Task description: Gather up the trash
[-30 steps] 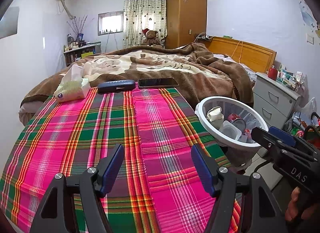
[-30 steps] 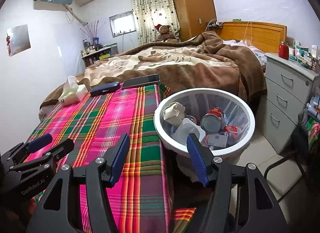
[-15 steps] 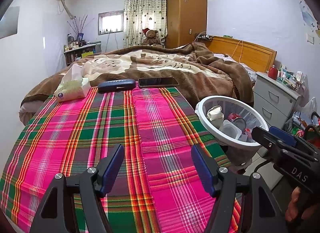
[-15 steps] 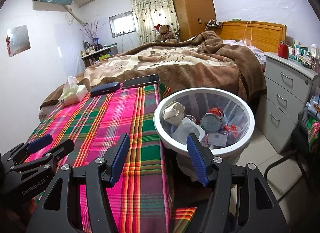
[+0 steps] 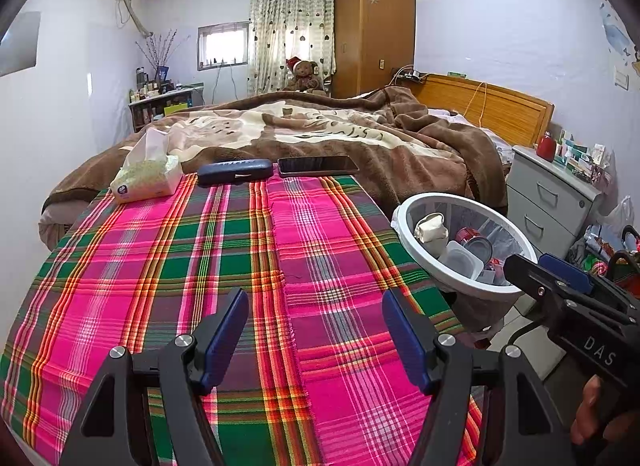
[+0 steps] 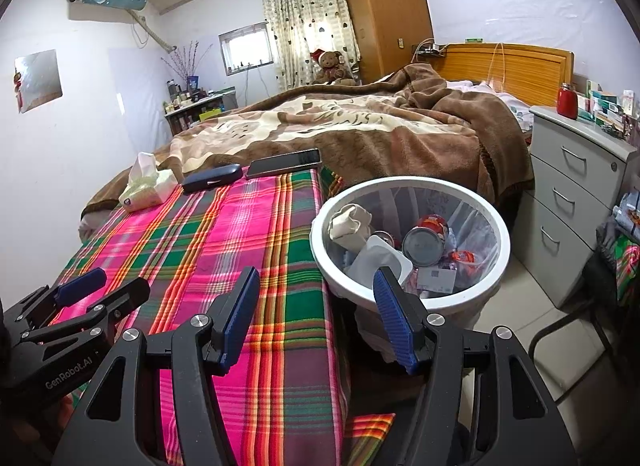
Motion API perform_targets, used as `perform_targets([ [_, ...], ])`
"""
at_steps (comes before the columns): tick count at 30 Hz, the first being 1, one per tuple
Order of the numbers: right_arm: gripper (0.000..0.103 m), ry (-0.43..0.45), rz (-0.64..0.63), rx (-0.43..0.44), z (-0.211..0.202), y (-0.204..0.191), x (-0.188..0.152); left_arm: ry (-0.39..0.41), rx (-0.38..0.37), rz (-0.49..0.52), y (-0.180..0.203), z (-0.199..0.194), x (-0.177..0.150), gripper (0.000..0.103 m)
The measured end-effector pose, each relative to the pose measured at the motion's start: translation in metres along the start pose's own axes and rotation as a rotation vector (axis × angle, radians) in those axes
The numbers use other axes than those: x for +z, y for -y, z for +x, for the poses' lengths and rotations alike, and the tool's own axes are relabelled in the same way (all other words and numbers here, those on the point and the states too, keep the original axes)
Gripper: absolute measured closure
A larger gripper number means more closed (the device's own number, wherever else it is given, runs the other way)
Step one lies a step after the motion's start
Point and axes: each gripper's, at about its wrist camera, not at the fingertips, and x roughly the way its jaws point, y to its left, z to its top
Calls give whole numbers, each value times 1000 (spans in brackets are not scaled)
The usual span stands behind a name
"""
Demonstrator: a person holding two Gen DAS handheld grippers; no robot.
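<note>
Far left on the plaid cloth [image 5: 240, 266]: a tissue pack [image 5: 146, 177] at the cloth's far edge, a tissue sticking up from its top. Just right of it lies a dark blue case [image 5: 235, 172], long side across the view. Next right, close to the case but not touching, a black phone [image 5: 318, 165], screen up. All three sit in a row where the cloth meets the brown blanket [image 5: 360, 133] of the bed.

Left gripper [image 5: 314, 332]: low over the near part of the cloth, jaws spread, nothing between the blue pads; only plaid fabric shows in the gap. In the right wrist view it appears at the near left [image 6: 104, 290], also parted and empty.

Right gripper [image 6: 316, 312]: at the cloth's right edge, jaws spread, nothing held. Through the gap show the cloth edge and the near rim of the bin. In the left wrist view its tips [image 5: 544, 270] lie just beside the bin's near-right rim; a hand [image 5: 600, 414] grips its handle.

White trash bin [image 6: 412, 185]: stands on the floor against the right side of the cloth-covered surface, lined with a clear bag. Inside: crumpled paper [image 6: 350, 221] at left, a white plastic tub [image 6: 380, 262], a can [image 6: 422, 246] on its side, small wrappers [image 6: 460, 256].

Far right: grey drawer unit [image 6: 572, 185], red jar [image 6: 567, 99] on top.
</note>
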Motion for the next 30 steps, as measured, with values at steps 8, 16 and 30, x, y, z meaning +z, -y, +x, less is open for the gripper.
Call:
perform_targets([
  [8,42,0,1,0,0,-2,-1,0,2,-1,0,-1,0,34],
  [16,42,1,2,1,0,-3,-1,-2,1,1,-1,-1,-1,34],
  [30,42,1,2,2,-2,-6,-2,-2,1,-1,-1,-2,-2,34],
])
